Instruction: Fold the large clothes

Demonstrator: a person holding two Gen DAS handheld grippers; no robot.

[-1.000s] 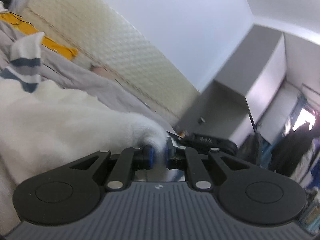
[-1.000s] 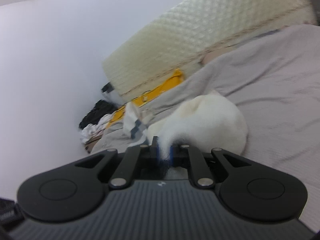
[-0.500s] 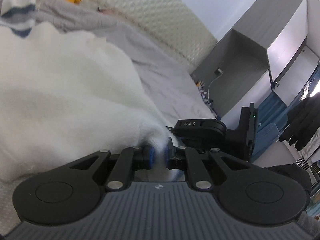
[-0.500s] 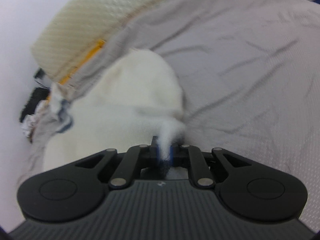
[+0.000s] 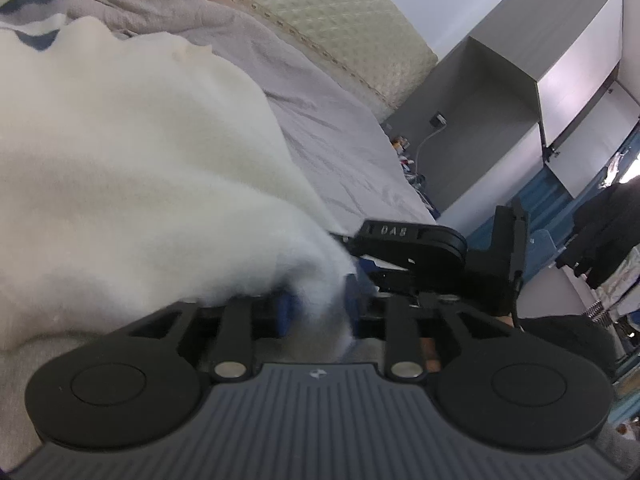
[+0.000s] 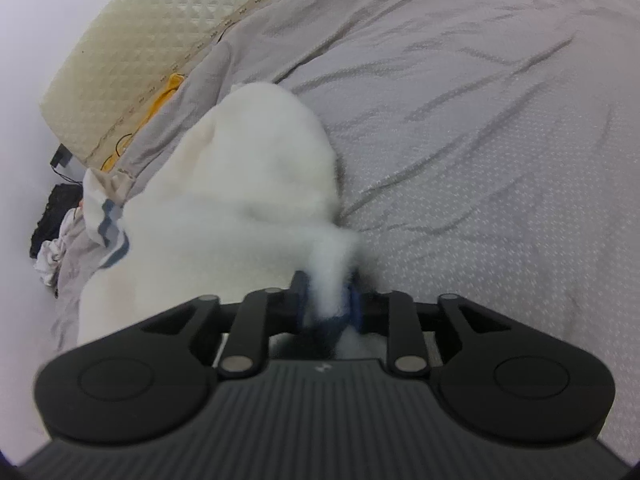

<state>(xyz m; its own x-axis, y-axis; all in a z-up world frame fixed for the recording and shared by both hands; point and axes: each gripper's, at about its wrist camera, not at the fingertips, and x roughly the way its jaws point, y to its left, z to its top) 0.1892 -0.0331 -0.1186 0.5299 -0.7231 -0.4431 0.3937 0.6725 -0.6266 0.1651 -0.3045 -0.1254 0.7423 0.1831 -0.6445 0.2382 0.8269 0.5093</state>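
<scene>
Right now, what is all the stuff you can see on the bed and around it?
fluffy garment: one, white, bunched on the bed, a corner between each gripper's fingers
bed cover: one, grey, wrinkled, under the garment
headboard: one, cream, quilted, along the far edge of the bed
striped cloth: one, white with blue and grey bands, beyond the garment
yellow cloth: one, by the headboard, mostly hidden
cabinet: one, grey, beside the bed
dark clothes: hanging beyond the cabinet, count unclear
left gripper: black with blue pads, jaws have just been opening, garment corner loose between them
right gripper: same, jaws have just been opening, garment corner between them
</scene>
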